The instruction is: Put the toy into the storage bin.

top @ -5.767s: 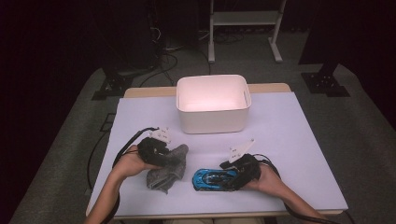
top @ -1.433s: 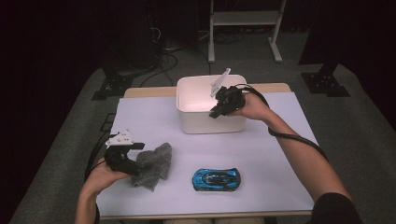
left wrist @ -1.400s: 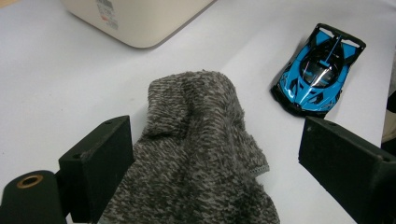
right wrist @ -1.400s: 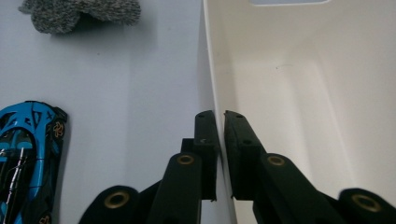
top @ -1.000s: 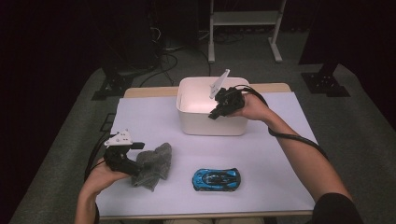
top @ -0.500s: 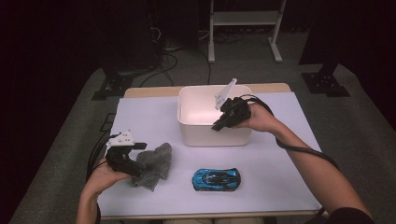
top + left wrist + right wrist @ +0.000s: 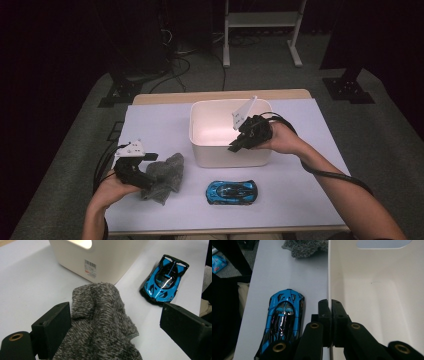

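The white bin [image 7: 227,150] is a smooth, rounded-corner plastic tub with thin walls, a cut-out handle slot and a barcode sticker on one side; it sits on the pale worktop [image 7: 160,120]. The right claw [image 7: 239,144] is clamped shut on the bin's near rim, one jaw inside the wall and one outside. Just in front of the bin lies a glossy blue-and-black toy car [image 7: 231,191]. Beside the bin's near left corner lies a crumpled grey knitted cloth [image 7: 167,176], fuzzy and mottled. The left claw [image 7: 117,332] stands wide open around the cloth, its jaws not pressing it.
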`<state>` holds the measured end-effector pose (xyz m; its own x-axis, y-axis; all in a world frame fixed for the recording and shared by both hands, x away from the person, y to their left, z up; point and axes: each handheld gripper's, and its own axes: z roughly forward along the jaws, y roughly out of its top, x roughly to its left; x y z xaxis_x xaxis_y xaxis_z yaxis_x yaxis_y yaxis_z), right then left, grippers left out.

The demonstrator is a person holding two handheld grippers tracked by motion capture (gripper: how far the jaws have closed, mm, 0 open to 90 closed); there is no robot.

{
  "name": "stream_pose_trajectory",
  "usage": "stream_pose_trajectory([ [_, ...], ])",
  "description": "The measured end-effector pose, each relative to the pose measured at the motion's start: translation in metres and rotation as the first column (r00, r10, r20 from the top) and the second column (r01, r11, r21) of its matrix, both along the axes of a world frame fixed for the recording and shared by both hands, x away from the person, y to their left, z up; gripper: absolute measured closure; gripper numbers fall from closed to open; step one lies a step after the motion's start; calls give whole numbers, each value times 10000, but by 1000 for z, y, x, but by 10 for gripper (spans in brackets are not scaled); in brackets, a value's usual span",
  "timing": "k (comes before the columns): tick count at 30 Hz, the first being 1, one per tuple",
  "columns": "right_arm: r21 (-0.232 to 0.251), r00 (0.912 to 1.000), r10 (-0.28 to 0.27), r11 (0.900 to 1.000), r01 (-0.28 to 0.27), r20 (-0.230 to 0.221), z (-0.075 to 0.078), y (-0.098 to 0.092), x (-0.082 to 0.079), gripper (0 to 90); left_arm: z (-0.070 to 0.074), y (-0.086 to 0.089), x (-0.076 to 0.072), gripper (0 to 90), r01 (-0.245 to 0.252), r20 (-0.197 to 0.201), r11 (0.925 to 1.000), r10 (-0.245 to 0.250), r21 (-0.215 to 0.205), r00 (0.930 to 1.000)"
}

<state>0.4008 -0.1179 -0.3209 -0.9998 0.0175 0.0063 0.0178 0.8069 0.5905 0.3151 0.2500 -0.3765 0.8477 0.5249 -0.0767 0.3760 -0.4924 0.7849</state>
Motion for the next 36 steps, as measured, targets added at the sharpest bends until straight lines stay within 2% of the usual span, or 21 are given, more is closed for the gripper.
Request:
stream_pose_trajectory([
  [7, -35, 9997, -160, 9999, 160, -204, 0, 1, 1, 853, -1, 1, 1, 91, -57, -23, 10000, 56, -51, 10000],
  [8, -4, 9992, -234, 9997, 234, -323, 0, 1, 1, 811, -1, 1, 1, 91, -49, -17, 10000, 49, -35, 10000],
  [9, 288, 9980, -470, 9984, 483, -432, 1, -1, 2, 712, -1, 2, 0, 91, -64, -16, 10000, 64, -42, 10000],
  [10, 449, 9970, -572, 9972, 596, -513, 4, -2, 2, 665, -1, 2, 0, 91, -69, -10, 10000, 69, -64, 10000],
  [13, 1046, 9967, -738, 9915, 771, -348, 15, -7, -5, 539, -1, 1, 0, 91, -44, 34, 10000, 45, -35, 10000],
  [15, 1154, 9967, -799, 9900, 814, -168, 20, -8, -12, 450, 0, 0, -1, 85, -60, 21, 10000, 60, -75, 10000],
  [16, 1154, 9967, -799, 9900, 814, -168, 20, -8, -12, 450, 0, 0, -1, 85, -60, 21, 10000, 60, -75, 10000],
  [19, 1293, 9975, -707, 9890, 712, -85, 25, -11, -26, 364, 0, -1, -1, 85, -58, 64, 9999, 59, -86, 10000],
  [22, 1488, 9980, -628, 9868, 635, -92, 26, -13, -38, 316, 0, -1, -2, 85, -22, 52, 10000, 22, -45, 10000],
  [25, 1523, 9977, -682, 9861, 671, 21, 24, -15, -52, 249, -1, -1, -2, 85, -41, 41, 10000, 41, -16, 10000],
  [28, 1847, 9973, -704, 9806, 653, 210, 19, -19, -68, 209, -1, 0, -2, 85, -109, -8, 9999, 109, -35, 9999],
  [30, 1984, 9978, -653, 9781, 625, 73, 13, -21, -75, 209, -2, 0, -2, 85, -128, -29, 9999, 128, -32, 9999],
  [32, 1893, 9975, -684, 9799, 636, 189, 4, -21, -81, 201, -2, 1, -2, 85, -139, -46, 9999, 138, -11, 9999],
  [36, 1623, 9976, -693, 9843, 698, -85, -19, -19, -88, 190, -2, 2, -2, 85, -124, -64, 9999, 124, 6, 9999],
])
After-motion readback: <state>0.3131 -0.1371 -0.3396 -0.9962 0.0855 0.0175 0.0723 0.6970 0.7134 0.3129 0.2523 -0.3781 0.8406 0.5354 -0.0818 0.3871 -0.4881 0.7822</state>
